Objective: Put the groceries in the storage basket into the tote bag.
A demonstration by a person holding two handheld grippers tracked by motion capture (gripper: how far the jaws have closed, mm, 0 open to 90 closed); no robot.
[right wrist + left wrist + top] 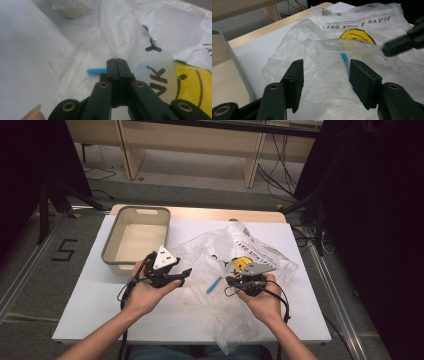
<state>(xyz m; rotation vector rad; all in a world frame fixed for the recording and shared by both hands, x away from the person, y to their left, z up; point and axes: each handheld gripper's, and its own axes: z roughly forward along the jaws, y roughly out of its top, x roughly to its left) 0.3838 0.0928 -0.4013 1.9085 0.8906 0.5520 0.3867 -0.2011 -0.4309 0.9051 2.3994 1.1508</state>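
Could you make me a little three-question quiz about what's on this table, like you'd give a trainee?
1. True or false: the right claw is pinched shut on the clear plastic bag.
2. What stands to the left of the bag on the table?
A. a grey-rimmed tub
B. a metal kettle
C. a stack of plates
3. What colour is the thin stick seen lying under the bag's film?

Key
1. True: its jaws meet on a fold of the film.
2. A: the grey-rimmed tub.
3. Blue.
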